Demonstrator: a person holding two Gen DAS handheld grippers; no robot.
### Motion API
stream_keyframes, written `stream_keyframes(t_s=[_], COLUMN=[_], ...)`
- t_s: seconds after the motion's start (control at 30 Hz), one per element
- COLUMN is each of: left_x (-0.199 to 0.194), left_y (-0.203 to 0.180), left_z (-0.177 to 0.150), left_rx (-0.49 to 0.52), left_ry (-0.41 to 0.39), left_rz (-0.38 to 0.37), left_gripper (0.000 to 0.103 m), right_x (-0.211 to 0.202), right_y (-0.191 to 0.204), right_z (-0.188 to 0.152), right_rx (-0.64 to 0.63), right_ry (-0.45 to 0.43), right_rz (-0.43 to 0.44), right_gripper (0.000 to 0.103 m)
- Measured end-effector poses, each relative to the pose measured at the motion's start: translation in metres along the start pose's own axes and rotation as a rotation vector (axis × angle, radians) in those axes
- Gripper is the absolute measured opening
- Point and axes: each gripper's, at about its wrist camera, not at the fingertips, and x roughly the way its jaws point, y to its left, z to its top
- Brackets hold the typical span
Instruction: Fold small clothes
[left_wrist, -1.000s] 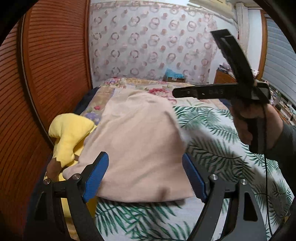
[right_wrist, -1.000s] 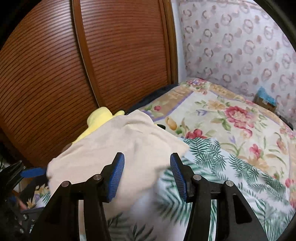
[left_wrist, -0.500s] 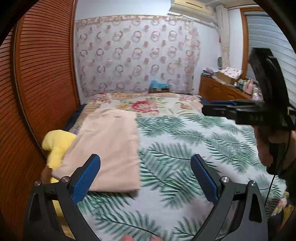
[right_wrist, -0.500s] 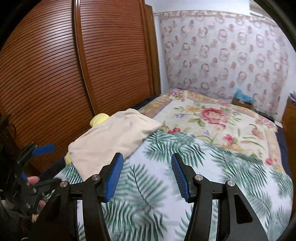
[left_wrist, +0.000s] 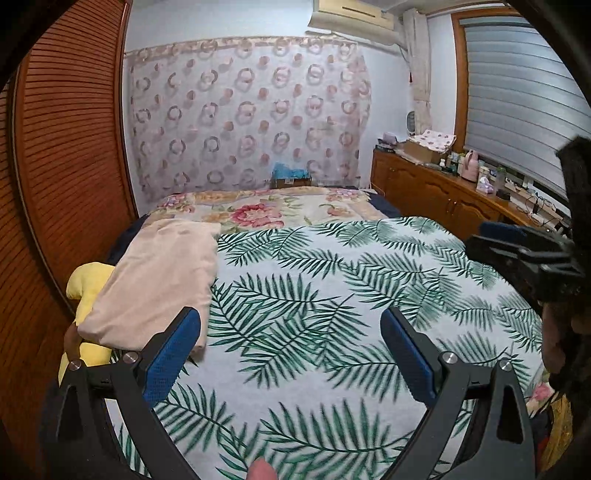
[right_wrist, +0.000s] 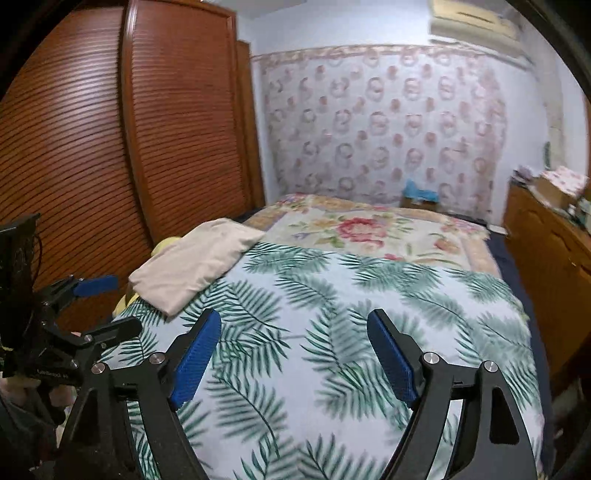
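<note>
A folded beige garment (left_wrist: 159, 280) lies at the left edge of the bed, on top of a yellow soft item (left_wrist: 86, 291). It also shows in the right wrist view (right_wrist: 195, 264). My left gripper (left_wrist: 290, 341) is open and empty, pulled back over the palm-leaf cover, its left finger near the garment's front corner. My right gripper (right_wrist: 293, 345) is open and empty, held above the cover's front part. In the left wrist view the right gripper (left_wrist: 524, 254) shows at the right edge. In the right wrist view the left gripper (right_wrist: 92, 306) shows at the left edge.
The bed carries a palm-leaf cover (left_wrist: 332, 295) in front and a floral quilt (left_wrist: 266, 210) behind. A slatted wooden wardrobe (right_wrist: 129, 129) runs along the bed's left side. A wooden sideboard (left_wrist: 443, 195) with small items stands at the right.
Both grippers have drawn back and up from the folded garment, and both have opened wider. The garment stays where it lay, now farther off and to the left in both views.
</note>
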Motion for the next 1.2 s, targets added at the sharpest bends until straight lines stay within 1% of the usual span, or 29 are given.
stream_keyframes(t_s=[0.13, 0.2, 0.33, 0.43, 0.57, 0.63, 0.87, 0.9, 1.2], left_x=[-0.011, -0.016, -0.027, -0.034, -0.041, -0.044, -0.048, -0.049, -0.05], left_y=[-0.011, -0.018, -0.028, -0.031, -0.032, -0.032, -0.031, -0.032, -0.033], left_z=[0.002, 0.005, 0.013, 0.019, 0.023, 0.025, 0.028, 0.028, 0.029], left_rx=[-0.025, -0.014, -0.007, -0.005, -0.005, -0.011, -0.016, -0.015, -0.018], left_ry=[-0.017, -0.028, -0.047, -0.056, -0.07, -0.078, -0.093, -0.095, -0.098], left_rz=[-0.013, -0.006, 0.018, 0.028, 0.047, 0.045, 0.046, 0.048, 0.049], left_gripper=[0.098, 0.098, 0.098, 0.098, 0.098, 0.098, 0.098, 0.098, 0.098], right_x=[-0.035, -0.05, -0.078, -0.093, -0.105, -0.111, -0.104, -0.098, -0.096], right_y=[-0.004, -0.012, -0.012, -0.01, -0.001, 0.001, 0.009, 0.006, -0.002], right_z=[-0.007, -0.01, -0.01, -0.009, -0.012, -0.013, -0.017, -0.018, -0.014], right_rx=[0.065, 0.068, 0.079, 0.075, 0.071, 0.071, 0.065, 0.065, 0.07], right_ry=[-0.031, -0.044, -0.071, -0.097, -0.131, -0.141, -0.143, -0.143, -0.139], right_rz=[-0.025, -0.048, -0.093, -0.127, -0.171, -0.182, -0.189, -0.19, -0.185], right_gripper=[0.083, 0.083, 0.083, 0.083, 0.083, 0.083, 0.083, 0.083, 0.083])
